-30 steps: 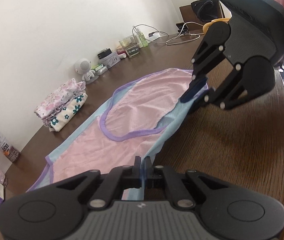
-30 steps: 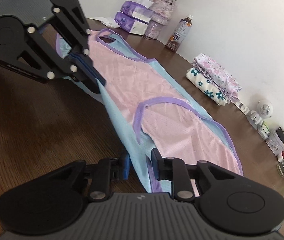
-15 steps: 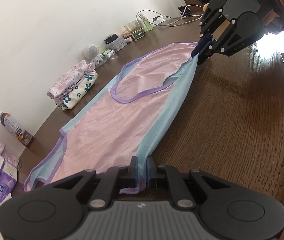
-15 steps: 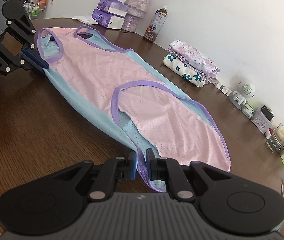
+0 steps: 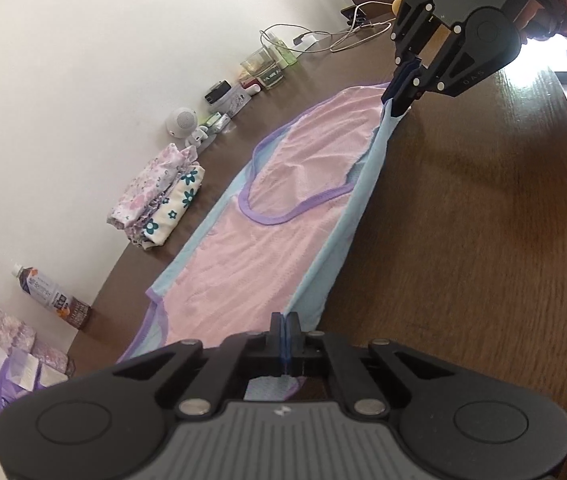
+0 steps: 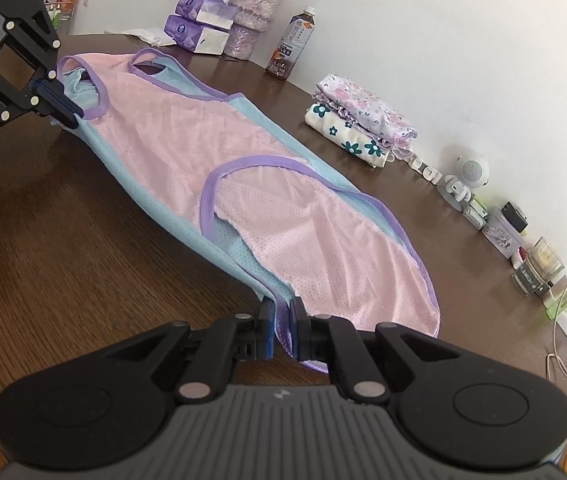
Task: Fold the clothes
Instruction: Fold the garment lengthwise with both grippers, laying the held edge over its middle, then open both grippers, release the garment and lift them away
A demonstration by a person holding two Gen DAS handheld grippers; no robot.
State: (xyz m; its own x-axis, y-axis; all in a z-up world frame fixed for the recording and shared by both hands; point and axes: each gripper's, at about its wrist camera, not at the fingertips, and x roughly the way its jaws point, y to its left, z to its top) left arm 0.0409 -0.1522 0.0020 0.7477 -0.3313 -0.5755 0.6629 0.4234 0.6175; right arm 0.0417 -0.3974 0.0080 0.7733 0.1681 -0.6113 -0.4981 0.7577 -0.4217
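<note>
A pink mesh garment (image 5: 283, 216) (image 6: 187, 148) with pale blue sides and purple trim lies stretched lengthwise on the dark wooden table (image 5: 483, 260). My left gripper (image 5: 285, 322) is shut on the blue near edge at the strap end. At the hem end, my right gripper (image 6: 282, 312) is shut on the same near edge. Each gripper shows in the other's view: the right gripper (image 5: 399, 96) at the top, the left gripper (image 6: 65, 110) at the upper left. The near edge is lifted slightly and pulled taut between them.
A folded floral stack (image 6: 359, 124) rests by the wall behind the garment. Along the wall stand a tea bottle (image 6: 293, 46), a vase (image 6: 249, 20), tissue packs (image 6: 199, 28), a small white speaker (image 6: 469, 174), jars and cables (image 6: 563, 308). Bare tabletop (image 6: 63, 240) lies on the near side.
The two grippers have drawn apart along the table, from close together to the garment's two ends, and its near edge has been pulled out straight. Both stayed shut on the fabric.
</note>
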